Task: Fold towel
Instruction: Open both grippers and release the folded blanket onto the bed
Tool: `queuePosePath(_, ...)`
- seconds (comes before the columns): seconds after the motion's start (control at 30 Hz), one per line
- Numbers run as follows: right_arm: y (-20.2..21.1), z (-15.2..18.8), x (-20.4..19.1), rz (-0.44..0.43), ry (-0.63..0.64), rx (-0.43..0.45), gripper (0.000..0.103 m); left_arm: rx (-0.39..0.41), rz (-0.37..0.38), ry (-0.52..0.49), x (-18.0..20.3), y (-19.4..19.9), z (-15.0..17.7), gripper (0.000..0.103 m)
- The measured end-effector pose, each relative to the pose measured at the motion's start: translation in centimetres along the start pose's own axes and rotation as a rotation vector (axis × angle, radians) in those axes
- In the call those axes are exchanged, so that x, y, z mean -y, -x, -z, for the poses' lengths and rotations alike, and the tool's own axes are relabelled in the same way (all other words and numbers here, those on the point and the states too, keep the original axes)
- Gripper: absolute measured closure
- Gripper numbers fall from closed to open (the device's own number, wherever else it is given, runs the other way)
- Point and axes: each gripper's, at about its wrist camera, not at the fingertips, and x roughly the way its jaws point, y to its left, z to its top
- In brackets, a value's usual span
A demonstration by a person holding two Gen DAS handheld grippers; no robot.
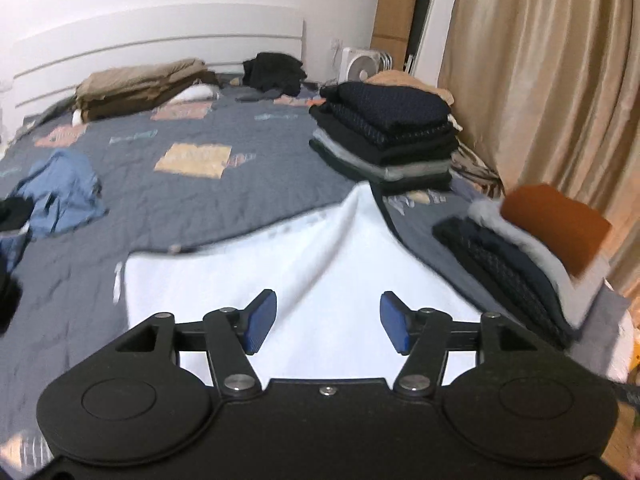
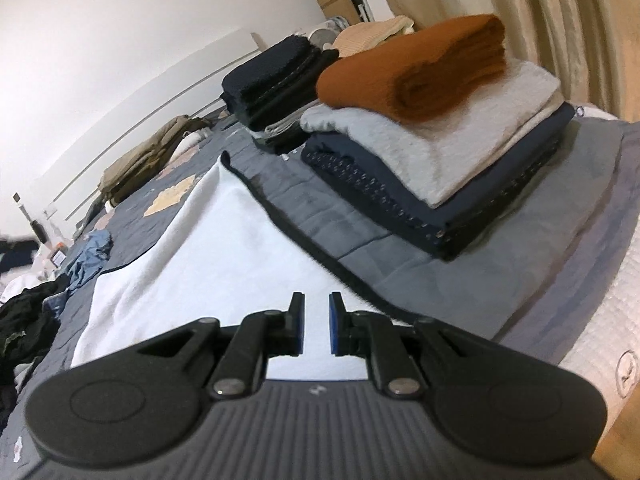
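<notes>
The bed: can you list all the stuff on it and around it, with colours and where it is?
towel: one, white, spread on the near part of the bed.
quilt: one, grey-blue with pale patches, covering the bed.
near stack: one pile of folded clothes, rust-orange on top, then grey, then dark navy, right of the towel.
far stack: one pile, mostly black and grey, behind the towel.
brown bedding: one folded heap, by the white headboard.
black clothes: one heap, far end of the bed.
blue garment: one, crumpled, left side.
fan: one, white, far corner.
curtain: beige, right side.
left gripper: blue fingers apart, over the towel, nothing between them.
right gripper: fingers nearly together, over the towel's near edge; whether they pinch it is unclear.
</notes>
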Motion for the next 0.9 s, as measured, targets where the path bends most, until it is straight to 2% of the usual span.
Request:
queuePosePath(0.17, 0.2, 0.4, -1.4, -0.053, 0.021, -0.014, 0.092, -0.014, 0.008, 0.075, -0.9, 3.7, 4.8, 0.046)
queuePosePath(0.4, 0.4, 1.8, -3.4, -0.119, 0.072, -0.087, 0.09, -0.033, -0.003, 0.172, -1.8, 7.4, 12.2, 0.046)
queuePosePath(0.47, 0.6, 2.3, -3.9, -0.128, 0.09, -0.101, 0.089, -0.045, 0.001, 0.201, -1.9, 8.3, 14.4, 0.046)
queuePosePath(0.63, 1.1, 3.3, -4.7, -0.14, 0.119, -0.127, 0.075, -0.096, 0.021, 0.263, -1.9, 9.7, 19.5, 0.046)
queuePosePath(0.9, 1.4, 3.8, -5.0, -0.131, 0.108, -0.143, 0.069, -0.167, 0.076, 0.332, -2.2, 10.7, 25.5, 0.046)
